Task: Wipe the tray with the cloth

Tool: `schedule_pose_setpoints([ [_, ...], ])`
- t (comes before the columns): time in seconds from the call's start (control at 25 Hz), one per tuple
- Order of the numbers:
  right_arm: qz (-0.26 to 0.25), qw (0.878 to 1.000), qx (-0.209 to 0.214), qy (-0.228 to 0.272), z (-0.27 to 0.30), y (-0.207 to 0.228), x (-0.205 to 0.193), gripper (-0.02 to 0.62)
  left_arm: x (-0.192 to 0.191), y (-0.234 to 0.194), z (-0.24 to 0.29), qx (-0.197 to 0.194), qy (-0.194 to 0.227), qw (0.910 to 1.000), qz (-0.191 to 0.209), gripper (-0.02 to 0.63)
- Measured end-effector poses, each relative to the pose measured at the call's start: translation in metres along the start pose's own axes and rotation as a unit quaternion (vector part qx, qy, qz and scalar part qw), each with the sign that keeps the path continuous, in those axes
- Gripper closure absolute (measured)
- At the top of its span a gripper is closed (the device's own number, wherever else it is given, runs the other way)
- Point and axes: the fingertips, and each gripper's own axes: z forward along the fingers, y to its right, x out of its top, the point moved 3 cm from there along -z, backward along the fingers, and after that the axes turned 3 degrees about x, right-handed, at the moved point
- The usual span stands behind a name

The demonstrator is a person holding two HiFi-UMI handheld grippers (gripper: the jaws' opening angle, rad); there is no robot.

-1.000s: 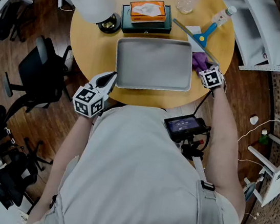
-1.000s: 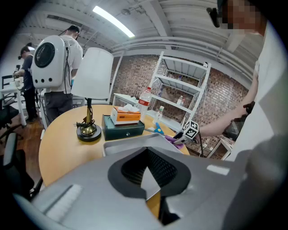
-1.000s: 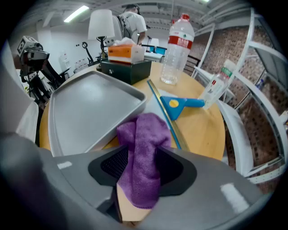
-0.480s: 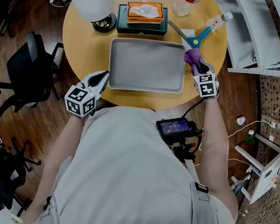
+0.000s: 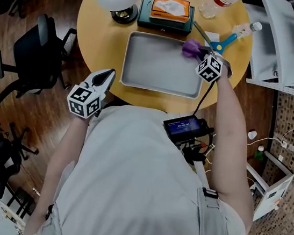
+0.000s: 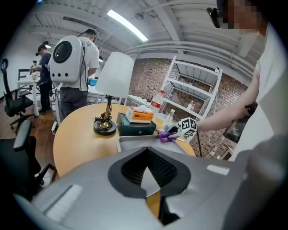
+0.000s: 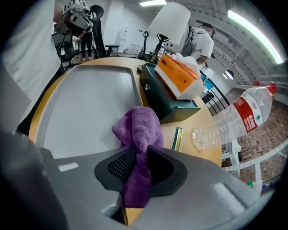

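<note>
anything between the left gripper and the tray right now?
Nothing: the head view shows only a bare strip of table between the left gripper and the tray. The cloth is in the right gripper.

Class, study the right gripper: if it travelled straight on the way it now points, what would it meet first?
Probably the green tissue box, just past the purple cloth that the right gripper holds over a corner of the tray; depth is unclear.
</note>
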Motion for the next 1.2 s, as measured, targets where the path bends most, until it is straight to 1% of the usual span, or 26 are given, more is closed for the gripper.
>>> schedule_pose_setpoints([
  [0.08,-0.021,1.000,0.002,-0.016,0.011,0.004,-0.004,0.518,-0.004,-0.001,-0.002,0.010,-0.002,0.9999,-0.006,0.606],
  [0.16,-0.033,0.999,0.002,-0.021,0.016,0.002,-0.006,0.520,-0.007,0.002,-0.003,0.013,-0.005,0.9999,-0.007,0.606],
  [0.24,-0.026,0.999,0.003,-0.021,0.017,-0.001,-0.007,0.523,-0.008,0.005,-0.004,0.010,-0.007,0.9999,-0.007,0.606],
  [0.36,-0.014,0.999,0.022,-0.018,0.013,-0.011,-0.005,0.525,-0.008,0.006,-0.002,0.003,-0.009,1.0000,-0.001,0.606],
  [0.48,-0.011,0.999,0.041,-0.004,0.001,-0.035,-0.006,0.525,-0.002,0.012,-0.001,-0.008,-0.004,0.9999,0.009,0.606],
  [0.64,-0.008,0.998,0.060,0.015,-0.013,-0.079,-0.013,0.525,0.001,0.020,0.004,-0.029,-0.006,0.9993,0.022,0.606],
  [0.92,0.021,0.997,0.068,0.043,-0.031,-0.145,-0.022,0.526,0.002,0.029,0.018,-0.061,-0.009,0.9976,0.033,0.606],
  [1.08,0.008,0.994,0.092,0.051,-0.034,-0.176,-0.030,0.525,-0.003,0.028,0.026,-0.065,-0.016,0.9972,0.034,0.606],
  [1.2,-0.006,0.993,0.108,0.049,-0.036,-0.180,-0.032,0.526,-0.002,0.027,0.028,-0.066,-0.020,0.9969,0.037,0.606],
])
